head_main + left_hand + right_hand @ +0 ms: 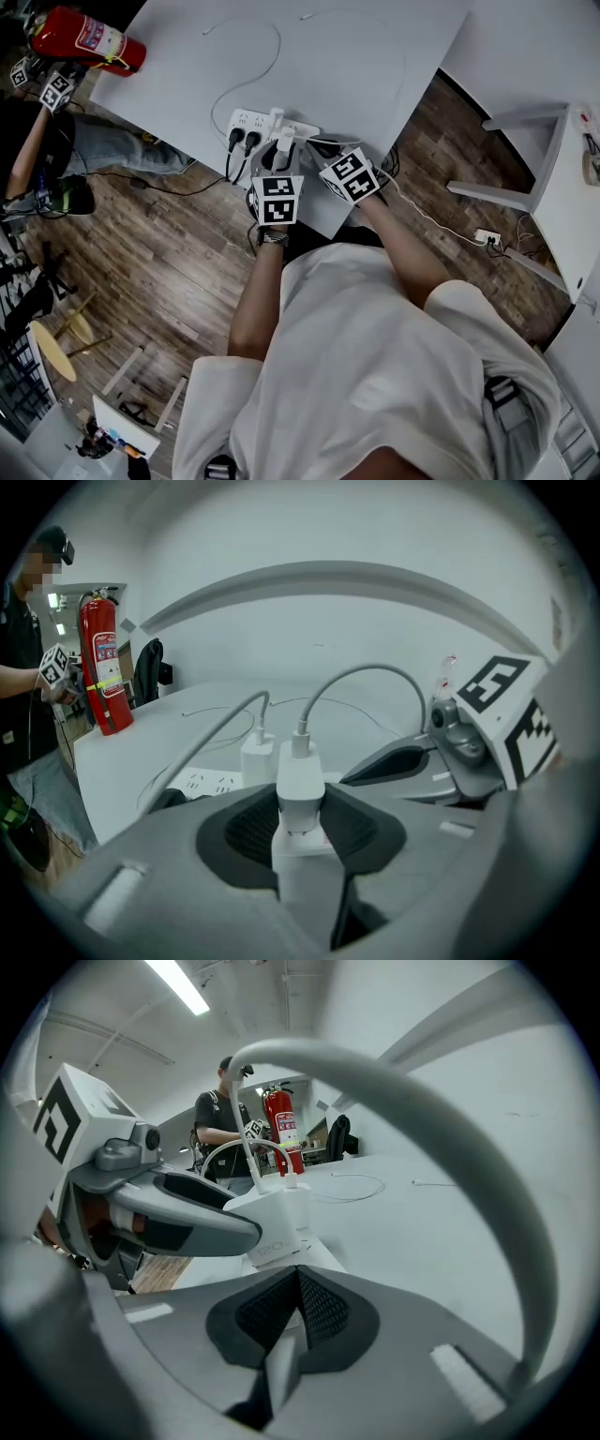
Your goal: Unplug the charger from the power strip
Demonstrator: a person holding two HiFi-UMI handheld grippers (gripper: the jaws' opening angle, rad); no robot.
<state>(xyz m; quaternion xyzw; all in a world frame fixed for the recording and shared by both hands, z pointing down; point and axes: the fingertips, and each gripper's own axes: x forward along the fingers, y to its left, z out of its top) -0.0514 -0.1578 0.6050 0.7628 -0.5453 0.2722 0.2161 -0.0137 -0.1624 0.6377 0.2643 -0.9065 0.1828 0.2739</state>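
White plastic is what the left gripper (300,822) holds: its jaws pinch the white charger (300,775) from both sides. The charger stands in the power strip (251,122), near the edge of the grey table (375,56), and I think it is not out yet. The right gripper (298,1312) has its jaws squeezed close on a thin white edge, which looks like the end of the strip.

If that hold slips, the whole strip may jump up with the charger and not let go. The strip lies close to the table edge, so it could slide off. A crooked pull could bend the pins. A second charger (257,757) stands just beside, and it could get bumped. The white cable (366,670) loops over the right gripper and might catch on it.
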